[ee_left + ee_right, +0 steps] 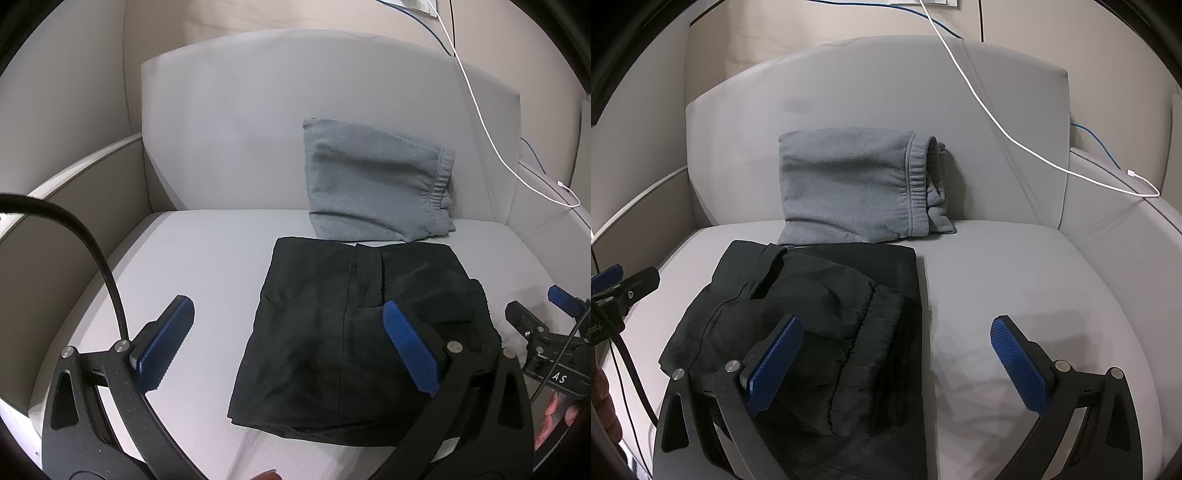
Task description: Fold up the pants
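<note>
My left tongs [284,343] and right tongs [897,354] hang spread and empty over the black pants [354,332], folded square at frame centre on the chair seat [184,258]; folded grey pants [849,184] lean behind, likely set aside.

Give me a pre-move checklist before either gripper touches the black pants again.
1. Left gripper open and holding nothing: ok.
2. Right gripper open and holding nothing: ok.
3. Black pants folded into a compact stack on the seat cushion: ok.
4. Black stack edges squared: not ok, the top layer sits crooked with an elastic band bunched.
5. Grey pants folded and leaning on the backrest: ok.
6. White cable away from both stacks: ok.
</note>
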`<state>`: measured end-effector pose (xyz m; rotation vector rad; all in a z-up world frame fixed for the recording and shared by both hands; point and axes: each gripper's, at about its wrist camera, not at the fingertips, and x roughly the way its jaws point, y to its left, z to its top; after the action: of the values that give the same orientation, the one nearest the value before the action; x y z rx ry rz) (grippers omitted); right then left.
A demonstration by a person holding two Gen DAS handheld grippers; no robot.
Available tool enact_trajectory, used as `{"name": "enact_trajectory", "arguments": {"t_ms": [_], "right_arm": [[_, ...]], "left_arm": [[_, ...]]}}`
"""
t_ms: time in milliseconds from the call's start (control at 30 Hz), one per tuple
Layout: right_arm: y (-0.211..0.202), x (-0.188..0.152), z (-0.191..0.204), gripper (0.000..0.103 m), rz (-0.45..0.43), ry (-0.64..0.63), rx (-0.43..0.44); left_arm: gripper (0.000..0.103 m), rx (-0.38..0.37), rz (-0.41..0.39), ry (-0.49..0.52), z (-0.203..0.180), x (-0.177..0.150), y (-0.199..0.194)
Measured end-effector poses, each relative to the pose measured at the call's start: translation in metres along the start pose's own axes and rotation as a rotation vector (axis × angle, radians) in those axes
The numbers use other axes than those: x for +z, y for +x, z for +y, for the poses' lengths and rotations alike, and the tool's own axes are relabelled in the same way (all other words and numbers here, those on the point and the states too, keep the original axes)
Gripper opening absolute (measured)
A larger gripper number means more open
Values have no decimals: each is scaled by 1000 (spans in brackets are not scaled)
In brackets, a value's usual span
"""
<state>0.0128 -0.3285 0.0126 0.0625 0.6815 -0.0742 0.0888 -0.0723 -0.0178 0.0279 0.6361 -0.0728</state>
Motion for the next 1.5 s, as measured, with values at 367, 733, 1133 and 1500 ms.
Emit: {"name": "enact_trajectory", "arguments": {"t_ms": [367, 733, 1133, 1500], "right_arm": [[0, -1, 0, 103, 3, 2, -3], [1, -2, -1, 103, 6, 7, 0], [3, -4, -2, 103, 9, 10, 1], [3, -6, -1, 103, 13, 10, -1]], "left_arm": [[102, 1, 0, -1, 0, -1, 0], [102, 0, 2, 0, -2, -1, -2], [102, -3, 4, 6, -3, -1, -3], [102, -4, 6, 4, -3, -2, -5]]}}
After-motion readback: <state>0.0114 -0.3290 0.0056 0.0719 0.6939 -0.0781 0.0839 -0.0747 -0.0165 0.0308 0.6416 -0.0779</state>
